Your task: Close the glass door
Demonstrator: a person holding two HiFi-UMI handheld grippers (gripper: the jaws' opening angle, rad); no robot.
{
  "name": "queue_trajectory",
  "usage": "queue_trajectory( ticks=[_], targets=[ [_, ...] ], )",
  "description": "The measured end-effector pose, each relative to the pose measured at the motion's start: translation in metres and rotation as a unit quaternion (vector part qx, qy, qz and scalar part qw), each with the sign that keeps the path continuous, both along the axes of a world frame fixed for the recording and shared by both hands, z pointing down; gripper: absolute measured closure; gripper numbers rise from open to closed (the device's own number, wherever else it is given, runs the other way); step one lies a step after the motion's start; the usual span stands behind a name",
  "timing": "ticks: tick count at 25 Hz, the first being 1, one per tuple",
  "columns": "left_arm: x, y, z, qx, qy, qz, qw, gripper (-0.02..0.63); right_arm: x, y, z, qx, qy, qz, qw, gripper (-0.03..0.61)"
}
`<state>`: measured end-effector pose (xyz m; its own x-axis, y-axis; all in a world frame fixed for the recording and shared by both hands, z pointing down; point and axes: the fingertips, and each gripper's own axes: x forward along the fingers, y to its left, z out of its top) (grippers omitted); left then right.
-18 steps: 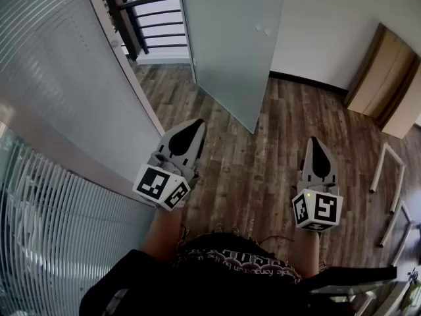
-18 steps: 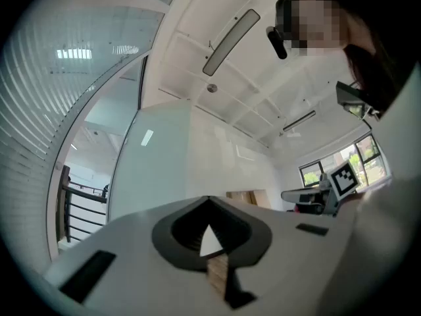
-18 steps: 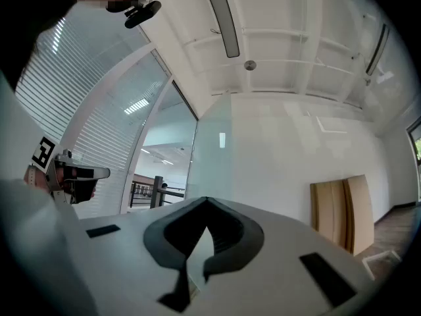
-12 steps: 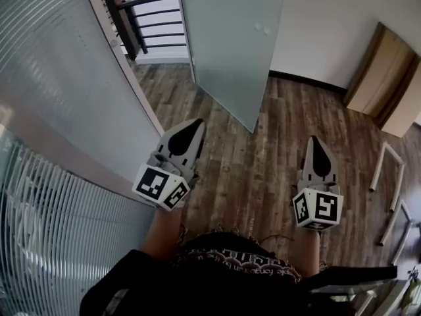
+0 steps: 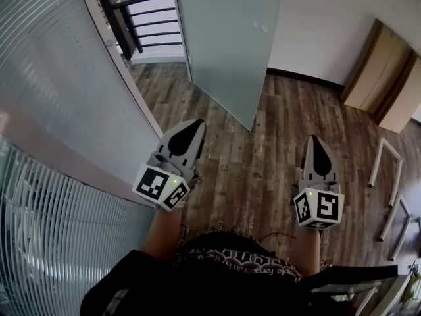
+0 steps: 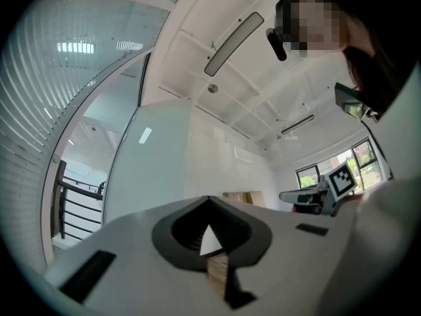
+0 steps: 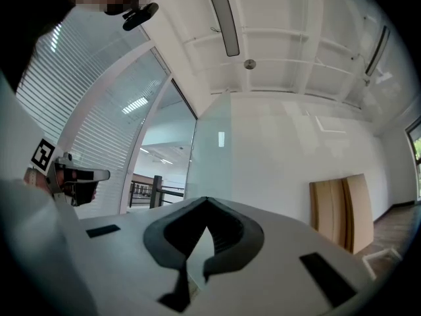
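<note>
The frosted glass door stands open ahead of me, swung into the room, with a small round fitting near its right edge. My left gripper and right gripper are both held low over the wooden floor, well short of the door and apart from it. Each is shut with nothing between its jaws. In the left gripper view the door rises beyond the closed left gripper. From the right gripper view the door shows past the closed right gripper.
A curved glass wall with blinds runs along my left. A dark railing stands beyond the doorway. Wooden boards lean on the white wall at right, and white metal frames lie on the floor.
The head view has shifted slightly. Both grippers keep their places and stay shut; the door has not moved.
</note>
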<state>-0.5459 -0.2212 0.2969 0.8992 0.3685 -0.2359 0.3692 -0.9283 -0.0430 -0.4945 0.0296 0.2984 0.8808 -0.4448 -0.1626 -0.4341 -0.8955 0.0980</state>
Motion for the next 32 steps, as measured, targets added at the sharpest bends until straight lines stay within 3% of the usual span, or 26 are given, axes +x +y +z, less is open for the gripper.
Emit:
queue_trajectory(
  ticks=[4,13,21,27,32],
  targets=[
    [0.004,-0.006,0.005,-0.002,-0.001,0.007,1.0,0.611,0.001,-0.002,0.001,0.035,-0.002,-0.008,0.999,0.575],
    [0.012,-0.011,0.011,-0.005,-0.008,0.037,0.9993,0.611,0.006,-0.004,0.0,0.047,-0.01,0.009,0.999,0.575],
    [0.029,0.006,0.02,-0.006,-0.015,0.088,0.996,0.612,0.008,-0.005,0.005,0.018,-0.018,0.036,0.999,0.575],
    [0.057,0.02,0.029,-0.026,-0.036,0.099,0.9941,0.612,0.026,0.008,0.006,0.015,-0.013,0.048,0.999,0.575],
    [0.085,0.05,0.02,-0.013,-0.019,0.091,0.9956,0.612,0.06,0.037,0.007,0.0,-0.01,0.05,0.999,0.575]
  ],
)
